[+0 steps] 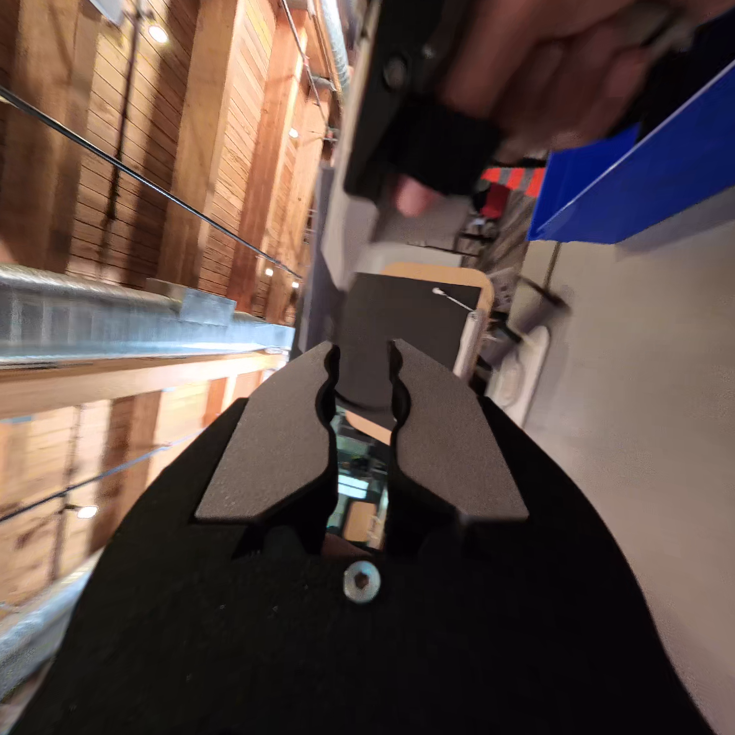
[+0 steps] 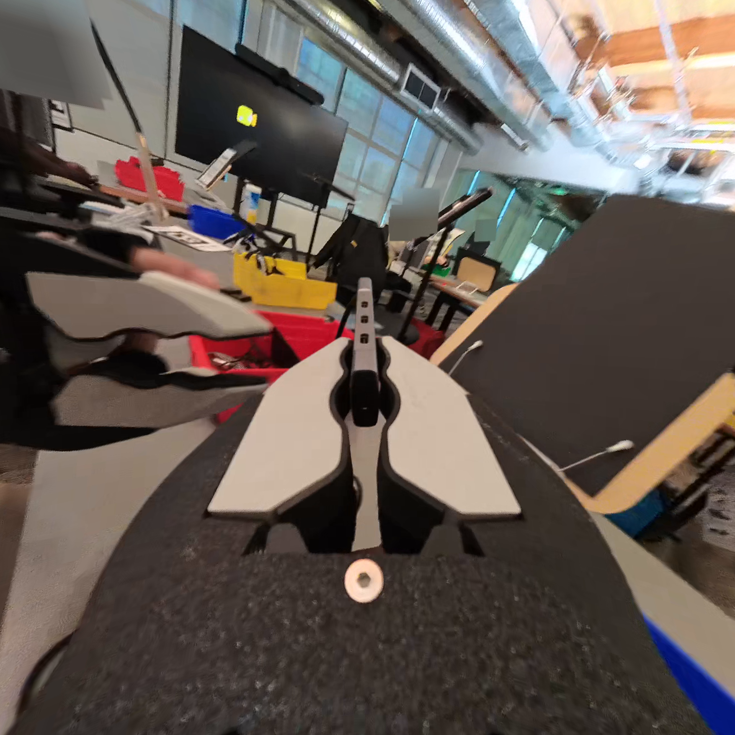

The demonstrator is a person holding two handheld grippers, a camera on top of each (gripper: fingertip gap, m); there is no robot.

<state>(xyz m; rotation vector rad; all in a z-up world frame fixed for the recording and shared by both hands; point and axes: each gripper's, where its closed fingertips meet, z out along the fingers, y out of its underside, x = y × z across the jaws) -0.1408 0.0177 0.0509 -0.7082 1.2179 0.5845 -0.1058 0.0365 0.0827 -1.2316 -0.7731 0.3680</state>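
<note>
My right fingers (image 2: 364, 350) are closed on a thin grey tool (image 2: 365, 318), a flat metal strip with small square marks up its edge and a black grip (image 2: 364, 397) sitting in the round notch between the fingers; I can read no writing on it. The tool pokes out past the fingertips, tilted upward over a red bin (image 2: 294, 334), with a yellow bin (image 2: 278, 286) further back. My left fingers (image 1: 364, 350) are parted a little and hold nothing, rolled hard to one side so the wooden ceiling (image 1: 139, 159) fills the left of that view. Ahead of them is a black mat (image 1: 382, 318) on a wooden board (image 1: 485, 290) with a cotton swab (image 1: 453, 298) on it. In the right view the left fingers show at the left edge, just beside mine, a hand (image 2: 175, 266) behind them. A dark screen (image 2: 254, 131) carries a small yellow icon.
</note>
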